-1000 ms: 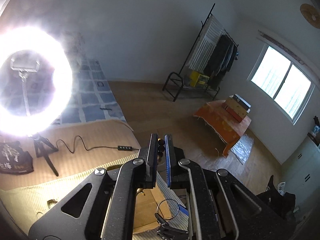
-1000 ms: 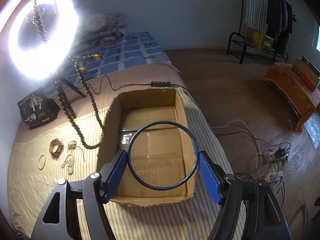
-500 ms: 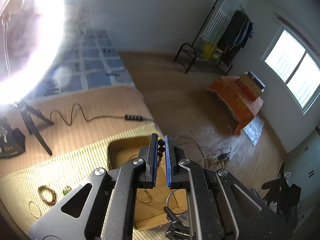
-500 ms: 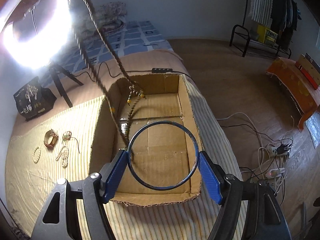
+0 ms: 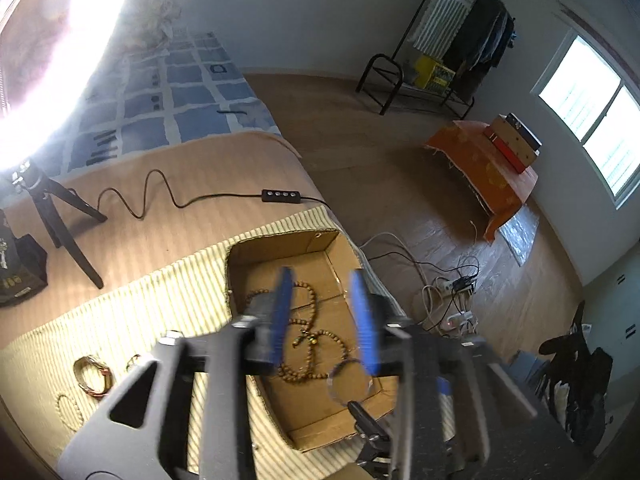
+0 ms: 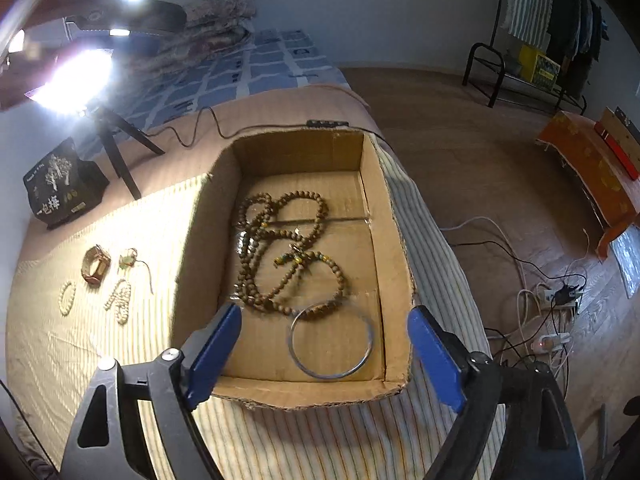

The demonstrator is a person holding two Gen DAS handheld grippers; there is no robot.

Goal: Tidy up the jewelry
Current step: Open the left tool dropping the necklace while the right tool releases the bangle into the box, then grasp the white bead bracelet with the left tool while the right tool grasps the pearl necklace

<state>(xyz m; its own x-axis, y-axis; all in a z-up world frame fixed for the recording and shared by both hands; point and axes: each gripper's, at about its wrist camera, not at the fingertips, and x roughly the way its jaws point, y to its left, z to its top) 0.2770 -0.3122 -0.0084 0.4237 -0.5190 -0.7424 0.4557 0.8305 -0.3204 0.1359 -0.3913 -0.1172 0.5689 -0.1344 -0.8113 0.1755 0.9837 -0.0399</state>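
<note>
Both the left gripper (image 5: 324,320) and right gripper (image 6: 324,354) are hanging spread apart and empty over the cardboard box (image 6: 394,240), likely since the bead necklace (image 6: 280,248) and metal bangle (image 6: 332,344) are lying inside. Only the right wrist view is showing the bracelets (image 6: 96,276) waiting at nine o'clock clearly.

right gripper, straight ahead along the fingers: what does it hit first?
Likely the metal bangle on the cardboard box floor, with the bead necklace just beyond. The right gripper is open and empty; depth is uncertain.
</note>
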